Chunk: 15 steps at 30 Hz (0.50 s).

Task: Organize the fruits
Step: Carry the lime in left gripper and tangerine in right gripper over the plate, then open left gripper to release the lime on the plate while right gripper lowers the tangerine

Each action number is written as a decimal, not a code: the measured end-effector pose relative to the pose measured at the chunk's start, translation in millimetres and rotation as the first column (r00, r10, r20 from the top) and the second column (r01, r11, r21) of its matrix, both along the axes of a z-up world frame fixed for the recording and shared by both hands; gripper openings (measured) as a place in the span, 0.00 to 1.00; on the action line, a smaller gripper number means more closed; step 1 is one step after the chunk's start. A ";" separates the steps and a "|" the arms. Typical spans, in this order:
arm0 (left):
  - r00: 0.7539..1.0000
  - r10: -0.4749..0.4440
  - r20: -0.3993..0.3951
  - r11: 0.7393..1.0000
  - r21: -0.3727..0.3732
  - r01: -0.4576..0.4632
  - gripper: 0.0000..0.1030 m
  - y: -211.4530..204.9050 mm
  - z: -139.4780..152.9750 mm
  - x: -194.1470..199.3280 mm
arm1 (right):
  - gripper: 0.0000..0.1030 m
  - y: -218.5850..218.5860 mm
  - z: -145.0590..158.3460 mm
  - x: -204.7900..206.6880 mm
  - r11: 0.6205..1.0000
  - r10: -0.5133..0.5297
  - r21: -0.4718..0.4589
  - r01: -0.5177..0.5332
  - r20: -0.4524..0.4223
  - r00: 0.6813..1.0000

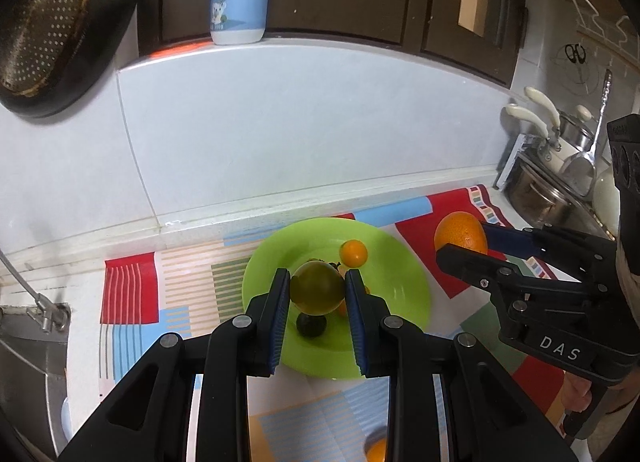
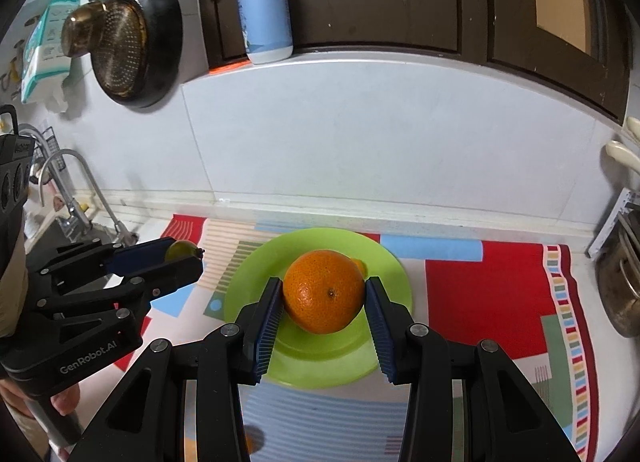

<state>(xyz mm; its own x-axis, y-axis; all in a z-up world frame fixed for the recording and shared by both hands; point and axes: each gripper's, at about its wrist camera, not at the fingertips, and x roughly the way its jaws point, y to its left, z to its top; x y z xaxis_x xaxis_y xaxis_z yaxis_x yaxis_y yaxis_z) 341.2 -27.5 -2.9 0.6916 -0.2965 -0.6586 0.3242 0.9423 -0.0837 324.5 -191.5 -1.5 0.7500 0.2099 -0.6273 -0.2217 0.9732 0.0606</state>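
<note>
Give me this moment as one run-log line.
left gripper: shut on green fruit | right gripper: shut on large orange | both above green plate | small orange on plate

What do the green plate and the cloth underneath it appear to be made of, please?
The green plate looks like plastic or melamine: an even lime colour with a soft sheen and blurry highlights, though glazed ceramic cannot be ruled out. The cloth looks like printed fabric or a thin woven mat: matte, flat, with coloured blocks and stripes and a patterned border. Its weave is too fine to see.
</note>
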 end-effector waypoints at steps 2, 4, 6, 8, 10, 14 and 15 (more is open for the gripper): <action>1.000 -0.001 -0.007 1.000 0.001 0.001 0.27 -0.5 -3.1 6.1 | 0.41 -0.6 -2.8 6.1 1.000 0.000 -0.001 0.000 -0.007 1.000; 1.000 0.002 -0.013 1.000 0.003 -0.002 0.27 -1.8 -5.8 12.5 | 0.41 -1.1 -5.7 13.0 1.000 -0.001 0.000 0.001 -0.014 1.000; 1.000 0.000 -0.021 1.000 0.003 0.000 0.27 -2.4 -9.1 18.8 | 0.41 -2.1 -9.0 19.5 1.000 -0.002 0.002 0.002 -0.022 1.000; 1.000 -0.001 -0.026 1.000 0.006 0.001 0.27 -3.6 -11.8 24.9 | 0.41 -2.9 -12.3 25.4 1.000 -0.005 0.002 0.005 -0.031 1.000; 0.999 -0.001 -0.033 1.000 0.011 0.001 0.27 -4.6 -15.7 31.5 | 0.41 -3.8 -16.6 31.0 1.000 -0.008 0.004 0.008 -0.041 0.999; 0.999 -0.003 -0.048 1.000 0.015 0.004 0.27 -6.4 -24.3 43.5 | 0.41 -5.3 -28.0 43.9 1.000 -0.013 0.005 0.013 -0.071 0.997; 0.999 -0.005 -0.054 1.000 0.017 0.006 0.27 -7.4 -27.0 47.0 | 0.41 -5.9 -30.4 46.7 1.000 -0.014 0.006 0.015 -0.077 0.997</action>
<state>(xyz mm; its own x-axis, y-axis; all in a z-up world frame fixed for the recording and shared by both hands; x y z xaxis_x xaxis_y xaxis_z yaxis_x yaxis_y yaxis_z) 388.2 -34.8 -29.9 0.6530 -0.2885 -0.7003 0.3251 0.9419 -0.0848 371.2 -197.3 -31.9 0.7027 0.2036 -0.6818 -0.2021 0.9758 0.0831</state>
